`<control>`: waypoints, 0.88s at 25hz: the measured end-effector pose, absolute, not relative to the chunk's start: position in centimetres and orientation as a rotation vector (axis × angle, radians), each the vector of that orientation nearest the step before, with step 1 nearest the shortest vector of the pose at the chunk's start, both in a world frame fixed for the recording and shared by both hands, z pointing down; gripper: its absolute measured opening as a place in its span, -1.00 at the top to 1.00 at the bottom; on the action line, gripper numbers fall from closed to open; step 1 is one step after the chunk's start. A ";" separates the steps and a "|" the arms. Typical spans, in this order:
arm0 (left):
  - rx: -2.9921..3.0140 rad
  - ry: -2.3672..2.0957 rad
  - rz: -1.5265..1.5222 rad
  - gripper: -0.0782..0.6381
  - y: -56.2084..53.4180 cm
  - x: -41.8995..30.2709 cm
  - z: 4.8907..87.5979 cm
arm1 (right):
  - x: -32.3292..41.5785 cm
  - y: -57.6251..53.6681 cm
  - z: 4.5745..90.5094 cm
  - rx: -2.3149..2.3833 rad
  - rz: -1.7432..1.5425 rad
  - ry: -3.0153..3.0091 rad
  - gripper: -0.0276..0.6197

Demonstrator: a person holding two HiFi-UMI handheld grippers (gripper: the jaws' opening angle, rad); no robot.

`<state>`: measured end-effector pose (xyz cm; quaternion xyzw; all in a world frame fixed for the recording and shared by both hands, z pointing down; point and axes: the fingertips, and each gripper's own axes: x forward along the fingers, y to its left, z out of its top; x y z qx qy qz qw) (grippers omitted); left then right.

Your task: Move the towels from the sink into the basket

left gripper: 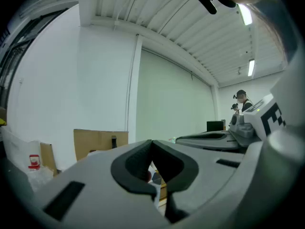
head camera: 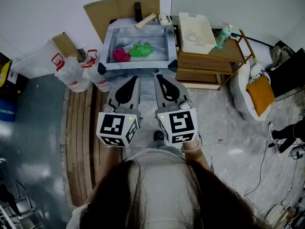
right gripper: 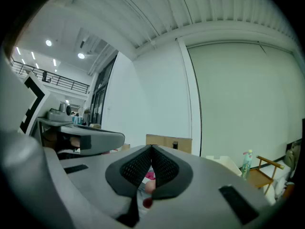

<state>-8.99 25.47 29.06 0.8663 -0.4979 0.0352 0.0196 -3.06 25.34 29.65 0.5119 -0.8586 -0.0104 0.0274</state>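
A cardboard sheet (head camera: pixel 121 8) leaned against the wall at twelve o'clock. At one o'clock a green bottle (head camera: pixel 223 35) stood on a wooden shelf (head camera: pixel 209 61). An orange cushion (head camera: pixel 261 93) lay at three o'clock, plastic bags (head camera: pixel 71 73) with red print at ten, and wooden slats (head camera: pixel 78 137) at eight.

Head view above sink (head camera: pixel 136 67) (others level)
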 end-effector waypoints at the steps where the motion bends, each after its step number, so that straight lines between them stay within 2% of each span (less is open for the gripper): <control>1: 2.685 -1.546 0.110 0.76 25.1 -8.9 29.1 | -2.9 25.0 29.7 1.584 -0.034 -2.651 0.84; 22: 2.593 -1.645 0.091 0.76 18.0 -8.3 30.2 | -2.5 17.8 31.9 1.407 0.004 -2.713 0.83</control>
